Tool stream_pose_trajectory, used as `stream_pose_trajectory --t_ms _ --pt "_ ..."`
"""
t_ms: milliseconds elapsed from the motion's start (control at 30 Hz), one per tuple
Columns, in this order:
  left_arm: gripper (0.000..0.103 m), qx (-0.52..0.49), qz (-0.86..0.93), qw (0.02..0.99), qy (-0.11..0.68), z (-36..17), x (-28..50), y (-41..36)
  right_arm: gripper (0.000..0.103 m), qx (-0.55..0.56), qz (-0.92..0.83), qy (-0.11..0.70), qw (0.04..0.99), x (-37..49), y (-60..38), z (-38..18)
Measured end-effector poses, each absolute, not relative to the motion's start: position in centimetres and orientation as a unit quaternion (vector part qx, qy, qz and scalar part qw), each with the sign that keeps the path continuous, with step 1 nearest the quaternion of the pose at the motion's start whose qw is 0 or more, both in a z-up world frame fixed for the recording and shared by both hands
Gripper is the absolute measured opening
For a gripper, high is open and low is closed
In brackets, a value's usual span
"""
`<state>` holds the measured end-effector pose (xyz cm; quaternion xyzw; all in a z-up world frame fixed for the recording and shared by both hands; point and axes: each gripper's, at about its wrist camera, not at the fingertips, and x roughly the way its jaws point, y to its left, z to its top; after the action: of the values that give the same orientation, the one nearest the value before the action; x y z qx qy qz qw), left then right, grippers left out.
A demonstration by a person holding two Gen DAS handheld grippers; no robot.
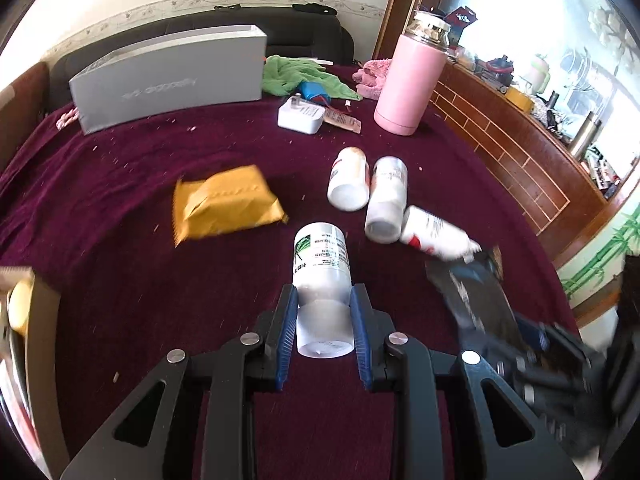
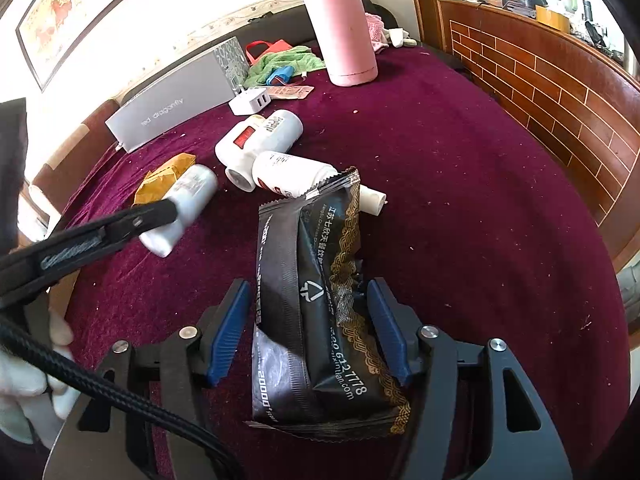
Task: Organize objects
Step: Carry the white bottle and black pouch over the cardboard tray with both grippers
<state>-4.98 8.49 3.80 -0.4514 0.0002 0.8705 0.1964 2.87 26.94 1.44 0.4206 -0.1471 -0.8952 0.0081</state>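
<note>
My left gripper (image 1: 325, 300) is shut on a white bottle with a green label (image 1: 322, 276), held by its cap end over the maroon cloth (image 1: 120, 272); the bottle also shows in the right wrist view (image 2: 180, 208). My right gripper (image 2: 308, 292) stands around a black snack packet (image 2: 316, 308); the blue pads (image 2: 230, 328) sit a little apart from its sides, so the grip is unclear. Three white bottles (image 1: 384, 200) lie together on the cloth, also in the right wrist view (image 2: 260, 148). A yellow packet (image 1: 224, 204) lies to the left.
A pink thermos (image 1: 412, 80) stands at the back right. A grey box (image 1: 168, 76), a white charger (image 1: 300, 116), a green cloth (image 1: 296, 74) and a pink cloth (image 1: 370, 76) lie at the back. A wooden brick-pattern board (image 2: 540, 80) borders the right side.
</note>
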Motion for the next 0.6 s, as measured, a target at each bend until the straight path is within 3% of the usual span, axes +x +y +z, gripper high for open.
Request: stream_pose_trajectory --t_ms 367,533,600 --pt "0.023 -0.457 0.871 0.181 0.022 3.1 -2.4 6.6 0.062 0.430 -0.895 -0.118 -0.005 2.4 26.0 1.4" --pt "0.028 -0.464 0.870 0.168 0.018 1.9 -2.9 7.4 0.062 0.451 -0.889 -0.073 -0.037 1.9 24.5 1.3" --pt "0.029 -0.454 0.876 0.161 0.012 1.3 -2.9 7.4 0.067 0.461 -0.884 -0.064 -0.045 1.5 24.0 1.3"
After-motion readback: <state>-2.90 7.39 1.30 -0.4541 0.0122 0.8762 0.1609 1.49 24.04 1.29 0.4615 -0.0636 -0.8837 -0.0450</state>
